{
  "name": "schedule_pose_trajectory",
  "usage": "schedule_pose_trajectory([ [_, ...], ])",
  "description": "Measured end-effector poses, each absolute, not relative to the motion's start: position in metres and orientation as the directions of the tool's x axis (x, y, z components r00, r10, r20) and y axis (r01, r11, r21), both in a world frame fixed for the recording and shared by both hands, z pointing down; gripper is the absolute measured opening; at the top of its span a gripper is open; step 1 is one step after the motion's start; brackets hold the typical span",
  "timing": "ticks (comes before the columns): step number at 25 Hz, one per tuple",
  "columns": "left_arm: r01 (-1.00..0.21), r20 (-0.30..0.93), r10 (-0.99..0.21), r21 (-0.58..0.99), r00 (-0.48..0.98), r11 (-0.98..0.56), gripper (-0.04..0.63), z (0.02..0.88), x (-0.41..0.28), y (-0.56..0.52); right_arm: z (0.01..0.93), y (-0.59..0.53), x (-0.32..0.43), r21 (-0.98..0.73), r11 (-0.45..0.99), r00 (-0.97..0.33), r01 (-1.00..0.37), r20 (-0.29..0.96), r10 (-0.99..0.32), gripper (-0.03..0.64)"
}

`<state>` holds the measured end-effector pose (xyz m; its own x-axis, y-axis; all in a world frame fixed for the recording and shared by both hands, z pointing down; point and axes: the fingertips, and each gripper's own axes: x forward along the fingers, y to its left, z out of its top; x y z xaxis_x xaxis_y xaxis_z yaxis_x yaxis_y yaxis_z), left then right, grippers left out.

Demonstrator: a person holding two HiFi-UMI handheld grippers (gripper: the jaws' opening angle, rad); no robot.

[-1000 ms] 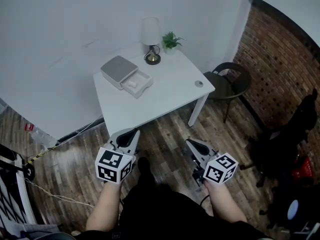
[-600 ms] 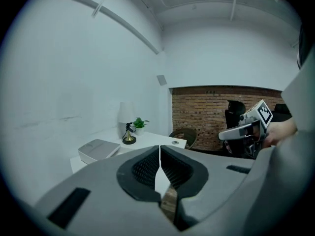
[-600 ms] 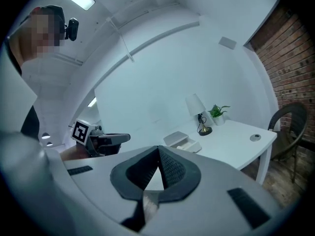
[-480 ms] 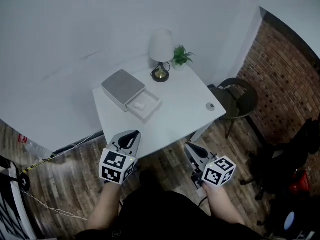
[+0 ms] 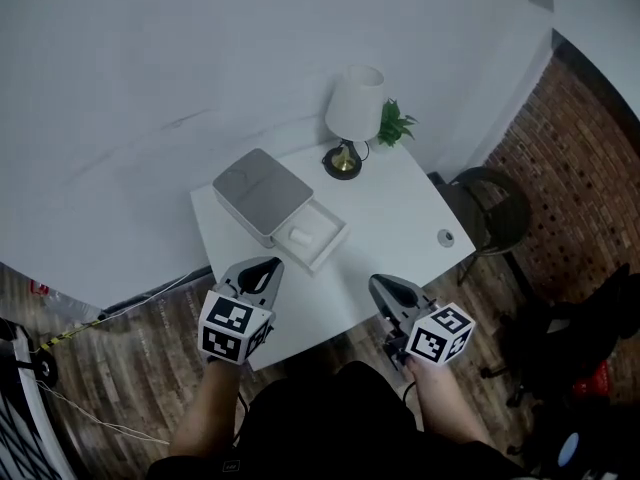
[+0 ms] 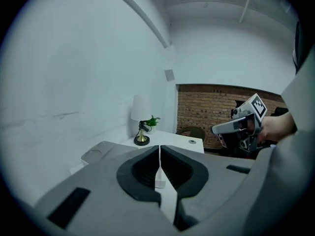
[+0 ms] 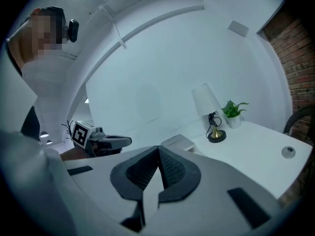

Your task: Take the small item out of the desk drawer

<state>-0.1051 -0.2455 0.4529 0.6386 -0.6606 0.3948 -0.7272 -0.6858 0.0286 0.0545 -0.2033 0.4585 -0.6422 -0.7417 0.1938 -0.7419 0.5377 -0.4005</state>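
On the white table (image 5: pixel 385 228) stands a grey desk drawer box (image 5: pixel 262 190) with its white drawer (image 5: pixel 322 238) pulled out. A small white item (image 5: pixel 298 235) lies inside the drawer. My left gripper (image 5: pixel 264 267) hovers at the table's near edge, just short of the drawer, shut and empty. In the left gripper view its jaws (image 6: pixel 159 149) meet with nothing between them. To the right, my right gripper (image 5: pixel 379 284) is over the near edge as well, shut and empty (image 7: pixel 158 149). The box (image 7: pixel 180 142) shows beyond it.
A white lamp (image 5: pixel 354 118) and a small potted plant (image 5: pixel 397 123) stand at the table's far side. A small round object (image 5: pixel 445 236) lies near the right edge. A dark chair (image 5: pixel 497 213) sits right of the table by a brick wall. Cables trail on the wooden floor at left.
Both grippers have advanced toward the table, from over the floor to its near edge. The table and open drawer now appear closer. Neither gripper's jaws have changed.
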Motion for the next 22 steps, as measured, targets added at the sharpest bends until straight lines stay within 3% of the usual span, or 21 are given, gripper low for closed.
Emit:
schedule_pose_trajectory([
  [12,-0.742,0.455,-0.64,0.075,0.62,-0.666,0.015,0.474,-0.08,-0.314,0.483,-0.278,0.071,-0.457,0.569,-0.708,-0.684,0.228,-0.668,0.003],
  [22,-0.643,0.623,-0.514,-0.025,0.589,-0.766,0.023,0.529,-0.04,-0.35,0.531,-0.307,0.1,-0.527,0.546,-0.74,-0.651,0.283,-0.61,0.003],
])
